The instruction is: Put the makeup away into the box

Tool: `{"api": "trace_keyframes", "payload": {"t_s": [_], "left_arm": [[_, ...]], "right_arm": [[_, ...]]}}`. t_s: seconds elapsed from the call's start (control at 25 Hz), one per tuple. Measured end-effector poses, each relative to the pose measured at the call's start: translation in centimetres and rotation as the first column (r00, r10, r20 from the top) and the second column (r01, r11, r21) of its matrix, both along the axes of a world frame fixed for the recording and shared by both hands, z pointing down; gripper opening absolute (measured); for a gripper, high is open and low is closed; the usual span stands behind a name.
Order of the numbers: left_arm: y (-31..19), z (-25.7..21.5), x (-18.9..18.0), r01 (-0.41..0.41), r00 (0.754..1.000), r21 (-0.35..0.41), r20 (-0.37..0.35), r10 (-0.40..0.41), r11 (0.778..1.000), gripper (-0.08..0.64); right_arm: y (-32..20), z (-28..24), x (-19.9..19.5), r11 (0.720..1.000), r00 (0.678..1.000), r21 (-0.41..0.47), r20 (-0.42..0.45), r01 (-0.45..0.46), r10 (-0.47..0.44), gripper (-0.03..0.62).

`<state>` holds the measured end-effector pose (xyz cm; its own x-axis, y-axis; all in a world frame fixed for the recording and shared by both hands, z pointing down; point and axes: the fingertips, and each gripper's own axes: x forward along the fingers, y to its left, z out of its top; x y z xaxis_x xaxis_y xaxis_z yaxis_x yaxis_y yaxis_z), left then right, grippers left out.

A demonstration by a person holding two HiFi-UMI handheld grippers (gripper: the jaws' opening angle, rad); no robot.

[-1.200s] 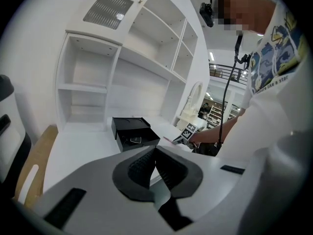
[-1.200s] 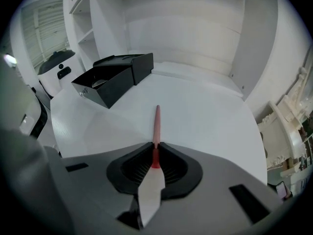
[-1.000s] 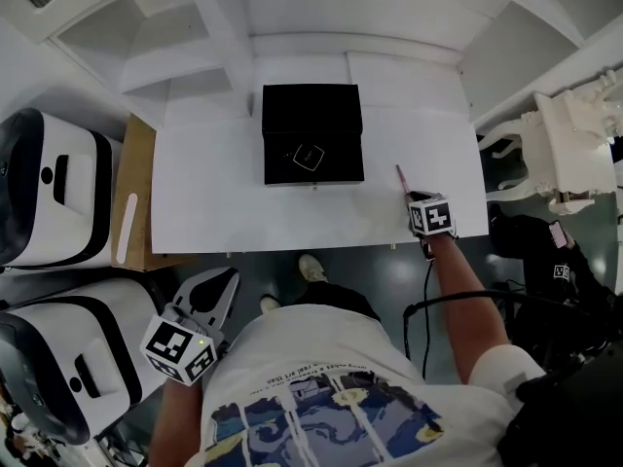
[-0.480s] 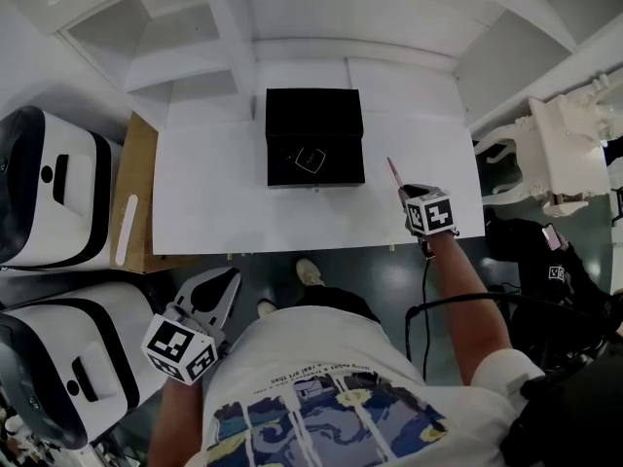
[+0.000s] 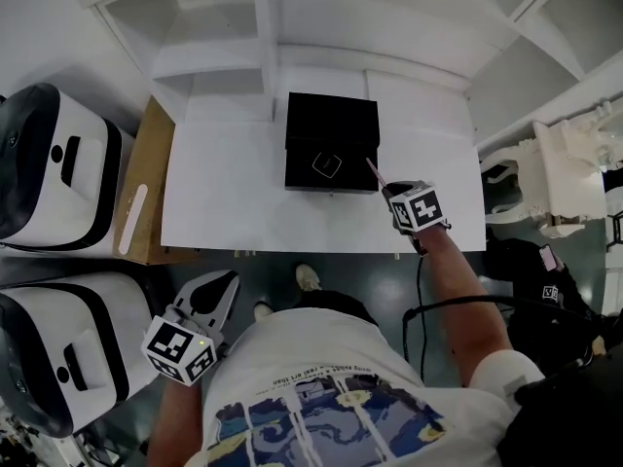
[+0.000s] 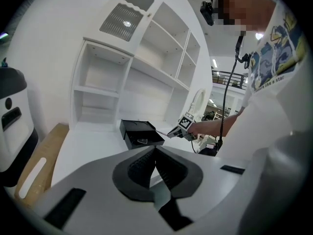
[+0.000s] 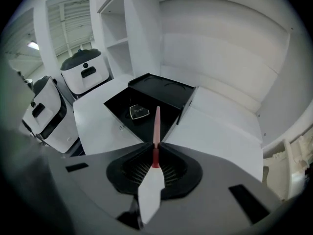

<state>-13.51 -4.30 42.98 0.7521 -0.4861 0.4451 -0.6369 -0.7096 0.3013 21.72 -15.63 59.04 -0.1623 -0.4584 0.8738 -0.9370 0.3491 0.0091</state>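
Observation:
A black box [image 5: 331, 129] stands open on the white table [image 5: 234, 212], lid tipped back, with a small square compact [image 5: 325, 164] inside. My right gripper [image 5: 389, 191] is shut on a thin pink makeup stick [image 5: 373, 170] whose tip reaches over the box's front right corner. In the right gripper view the stick [image 7: 156, 124] juts out from the shut pads [image 7: 142, 166] toward the box [image 7: 161, 94] and the compact [image 7: 139, 112]. My left gripper [image 5: 222, 282] hangs below the table's near edge beside my body, pads together with nothing between them [image 6: 155, 153].
Two white machines with black panels [image 5: 49, 163] [image 5: 58, 348] stand at the left, beside a wooden board [image 5: 146, 193]. White shelving [image 5: 292, 27] rises behind the table. A white ornate chair [image 5: 565, 163] is at the right.
My right gripper has lifted and carried the pink stick left and away from me, from the table's right part to the box's front right corner. The left gripper stays low by my side.

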Motion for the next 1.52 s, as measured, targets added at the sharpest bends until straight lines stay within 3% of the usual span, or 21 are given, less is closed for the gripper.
{"api": "trace_keyframes", "payload": {"t_s": [0.4,0.92,1.28,1.52], "left_arm": [[0.9,0.5,-3.9,0.121,0.993,-0.007,-0.007,-0.121,0.993,0.014],[1.7,0.5,-6.7,0.246,0.969,-0.002,-0.01,-0.246,0.969,0.014],[2.2,0.5,-7.4,0.282,0.959,-0.002,-0.002,-0.282,0.959,0.014],[2.5,0.3,-7.5,0.284,0.959,-0.003,0.008,-0.284,0.959,0.014]], "right_arm": [[-4.3,2.4,-2.8,0.991,0.994,-0.109,-0.073,0.077,-0.085,0.058],[-7.6,6.2,-3.6,0.973,0.987,-0.221,-0.13,0.064,-0.095,0.058],[-8.0,7.6,-3.7,0.955,0.97,-0.283,-0.195,0.086,-0.145,0.058],[-7.8,8.1,-4.0,0.948,0.97,-0.304,-0.187,0.092,-0.154,0.06]]}}
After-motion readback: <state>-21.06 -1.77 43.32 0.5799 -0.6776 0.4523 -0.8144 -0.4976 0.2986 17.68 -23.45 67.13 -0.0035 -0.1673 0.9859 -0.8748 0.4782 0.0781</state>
